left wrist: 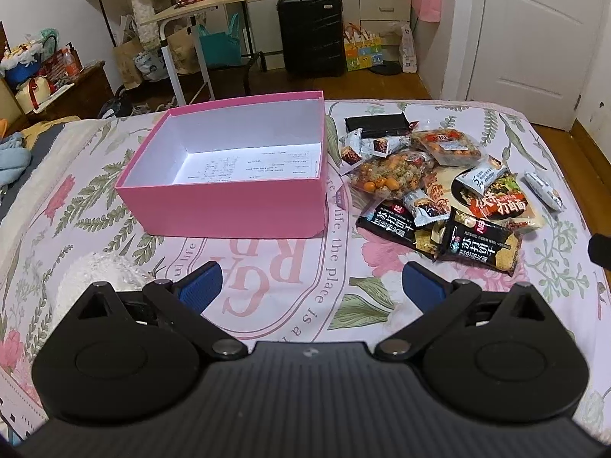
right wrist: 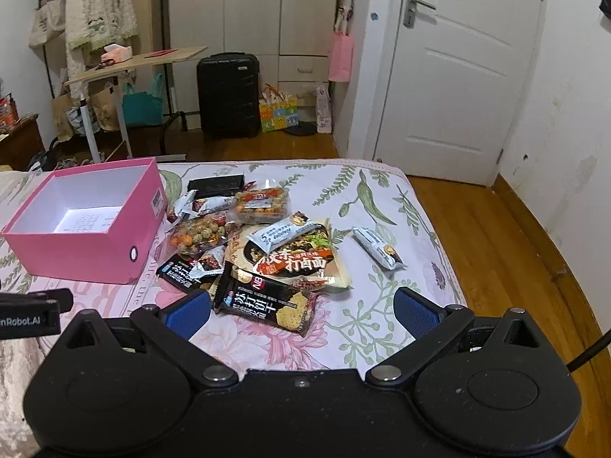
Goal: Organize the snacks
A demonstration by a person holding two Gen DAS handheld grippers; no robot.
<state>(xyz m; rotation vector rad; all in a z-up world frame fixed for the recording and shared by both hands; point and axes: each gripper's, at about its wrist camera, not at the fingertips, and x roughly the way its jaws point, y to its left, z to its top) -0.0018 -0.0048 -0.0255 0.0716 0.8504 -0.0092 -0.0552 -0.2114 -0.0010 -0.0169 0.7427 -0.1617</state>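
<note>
1. We held our left hand-held gripper [left wrist: 311,284] and right hand-held gripper [right wrist: 301,309] with fingers apart, empty.
2. Snacks [left wrist: 439,187] lay piled on the bed [left wrist: 267,305], beside the empty pink box [left wrist: 233,171], toward the far edge.

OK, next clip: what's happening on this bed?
Nothing has been picked up. The pink box sits open on the bedspread, only a printed sheet showing inside. The snack packets lie heaped beside it, one white bar apart from the pile. The left gripper and right gripper are both open and hold nothing.
</note>
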